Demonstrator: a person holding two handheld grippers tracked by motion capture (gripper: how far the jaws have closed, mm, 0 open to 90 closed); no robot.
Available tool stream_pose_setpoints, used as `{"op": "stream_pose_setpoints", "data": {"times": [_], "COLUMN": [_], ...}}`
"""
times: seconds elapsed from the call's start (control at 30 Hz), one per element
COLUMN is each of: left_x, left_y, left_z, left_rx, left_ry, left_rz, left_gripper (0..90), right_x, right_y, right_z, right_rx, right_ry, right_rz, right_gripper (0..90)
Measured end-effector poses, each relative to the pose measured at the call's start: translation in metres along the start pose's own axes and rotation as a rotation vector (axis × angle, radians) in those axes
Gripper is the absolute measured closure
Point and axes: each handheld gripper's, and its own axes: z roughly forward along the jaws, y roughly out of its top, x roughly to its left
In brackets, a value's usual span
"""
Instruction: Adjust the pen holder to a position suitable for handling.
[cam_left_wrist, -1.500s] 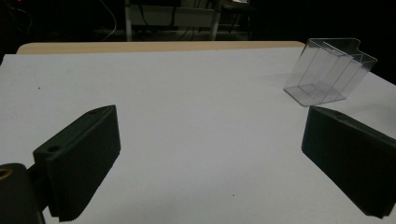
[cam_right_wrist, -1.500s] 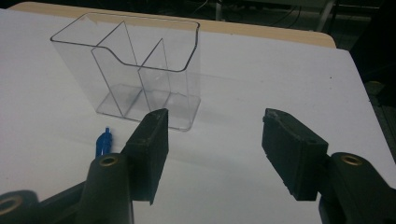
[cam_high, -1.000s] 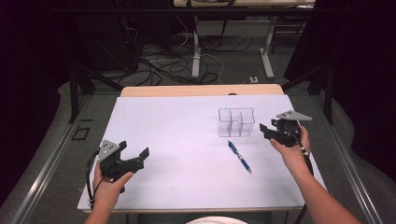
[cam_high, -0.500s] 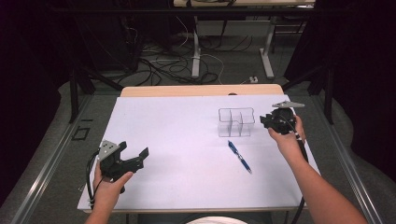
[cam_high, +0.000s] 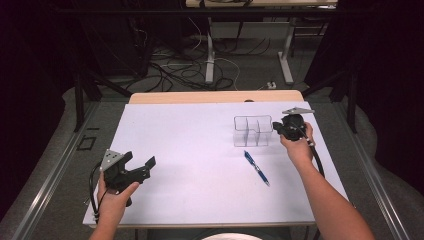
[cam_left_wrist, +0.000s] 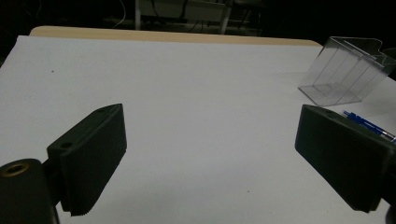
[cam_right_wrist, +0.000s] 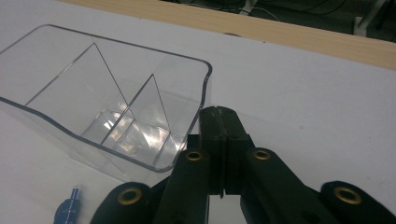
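Barely started: my right tongs (cam_high: 278, 131), just closed together on nothing, sit against the clear organizer (cam_high: 252, 131) right of center, pen (cam_high: 256, 168) lying below it unpicked, left tongs (cam_high: 142, 167) spread apart lower left.

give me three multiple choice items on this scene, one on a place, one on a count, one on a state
1. Where does the pen lie?
A. inside the organizer
B. on the table in front of the organizer
C. in the left gripper

2. How many compartments does the clear organizer have?
A. one
B. three
C. six

3. How do the right gripper jaws stand?
A. shut, with nothing between them
B. wide open
C. shut on the pen

Answers:
1 B, the pen rests flat on the white table, nearer the person.
2 B, two dividers split it in three.
3 A, the right gripper view shows the jaws pressed together beside the organizer's wall.
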Motion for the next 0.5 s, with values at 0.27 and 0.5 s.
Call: {"op": "stream_pose_setpoints", "data": {"times": [0.27, 0.5], "left_x": [-0.002, -0.001], "left_y": [0.000, 0.000], "left_z": [0.000, 0.001], "left_rx": [0.000, 0.006], "left_ry": [0.000, 0.001], "left_rz": [0.022, 0.013], "left_gripper": [8.9, 8.9], "right_x": [-0.004, -0.003], "right_y": [-0.008, -0.012], "right_z": [0.016, 0.018], "right_rx": [0.025, 0.027], "right_ry": [0.013, 0.013], "right_rz": [0.018, 0.017], "right_gripper": [90.0, 90.0]}}
